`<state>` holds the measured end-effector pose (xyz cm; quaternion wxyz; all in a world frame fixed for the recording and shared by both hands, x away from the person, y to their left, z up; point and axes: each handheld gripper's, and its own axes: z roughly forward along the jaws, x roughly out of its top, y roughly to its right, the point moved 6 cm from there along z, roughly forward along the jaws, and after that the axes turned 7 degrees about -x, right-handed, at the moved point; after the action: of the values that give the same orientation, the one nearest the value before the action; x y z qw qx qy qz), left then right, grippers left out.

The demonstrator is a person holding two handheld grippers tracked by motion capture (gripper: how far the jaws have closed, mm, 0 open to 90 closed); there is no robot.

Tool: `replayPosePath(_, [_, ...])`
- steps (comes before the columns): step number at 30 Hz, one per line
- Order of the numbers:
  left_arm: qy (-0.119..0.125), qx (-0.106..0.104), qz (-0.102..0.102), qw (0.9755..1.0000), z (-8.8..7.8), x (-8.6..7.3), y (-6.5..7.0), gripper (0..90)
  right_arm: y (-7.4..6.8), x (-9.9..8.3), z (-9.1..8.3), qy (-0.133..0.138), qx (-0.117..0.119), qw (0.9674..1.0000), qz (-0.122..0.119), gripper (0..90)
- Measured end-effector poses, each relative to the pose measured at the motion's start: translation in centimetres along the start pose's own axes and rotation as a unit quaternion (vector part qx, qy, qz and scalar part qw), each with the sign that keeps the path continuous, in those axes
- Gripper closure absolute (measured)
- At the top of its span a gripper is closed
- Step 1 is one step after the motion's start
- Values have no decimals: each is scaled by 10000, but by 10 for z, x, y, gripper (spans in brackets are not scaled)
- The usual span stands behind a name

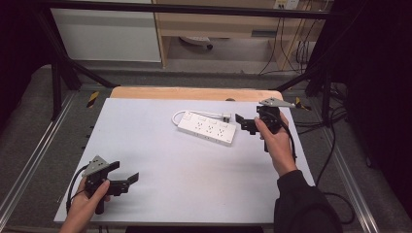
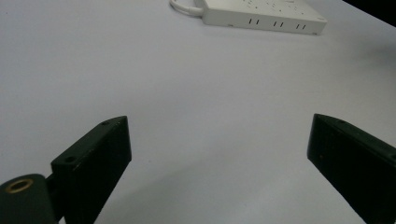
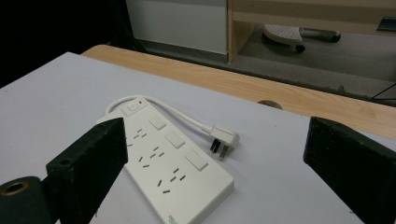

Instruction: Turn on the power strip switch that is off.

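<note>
Your right gripper point(image 1: 247, 121) hovers just beside the right end of the white power strip point(image 1: 207, 128), jaws spread wide and gripping nothing; in the right gripper view the power strip point(image 3: 170, 170) lies between and beyond the jaws, its cord looping back to the plug point(image 3: 223, 140) resting on the table point(image 1: 194, 179). The strip lies toward the table's far side, right of centre. Your left gripper point(image 1: 125, 180) sits well apart at the near left corner, jaws likewise released over bare tabletop.
</note>
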<state>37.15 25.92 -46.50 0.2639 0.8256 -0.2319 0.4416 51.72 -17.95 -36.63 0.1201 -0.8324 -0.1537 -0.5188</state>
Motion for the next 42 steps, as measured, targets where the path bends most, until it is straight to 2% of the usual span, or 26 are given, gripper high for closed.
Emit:
replayPosePath(14, [-18,-4,16,10000,-3,-2,2,63,11,-18,-47,347,-68,9994,28,66])
replayPosePath(20, [6,0,-6,10000,-5,-2,2,63,16,-28,-64,417,-90,9991,38,61])
replayPosePath(24, [14,7,6,10000,-7,-3,2,63,19,-38,-73,415,-129,9991,21,61])
replayPosePath(34, [26,-3,27,10000,-10,-4,4,64,32,-69,-92,418,-255,9987,161,57])
replayPosePath(42, [129,20,-36,9999,-21,-7,3,64,41,-103,-96,289,-304,9988,233,51])
